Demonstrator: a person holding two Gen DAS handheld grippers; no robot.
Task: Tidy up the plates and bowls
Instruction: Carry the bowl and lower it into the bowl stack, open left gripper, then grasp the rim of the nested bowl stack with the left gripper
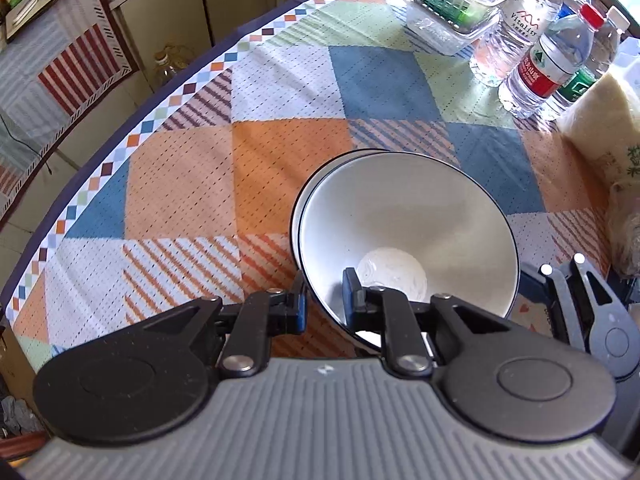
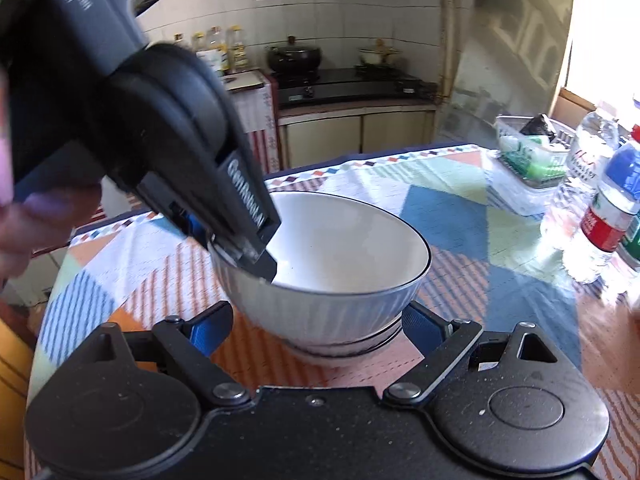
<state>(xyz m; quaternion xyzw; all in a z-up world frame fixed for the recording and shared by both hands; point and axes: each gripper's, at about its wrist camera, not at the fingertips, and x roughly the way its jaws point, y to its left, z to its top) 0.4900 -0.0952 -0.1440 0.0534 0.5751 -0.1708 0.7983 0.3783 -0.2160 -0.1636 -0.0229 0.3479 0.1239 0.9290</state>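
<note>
Bottles [image 1: 548,52], basket [image 1: 452,0] far side of table [image 1: 192,168]. Left gripper [image 1: 325,300] clamped on bowl [image 1: 408,236] rim; right gripper [image 2: 316,330] open, straddling bowl base.

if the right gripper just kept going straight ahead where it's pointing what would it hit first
Most likely the white bowl: the right gripper has its open fingers on either side of the bowl's base, dead ahead. The left gripper pinches the rim. Exact depth is unclear.

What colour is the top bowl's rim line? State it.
Black, a thin line around the white top bowl; clearest in the right wrist view.
</note>
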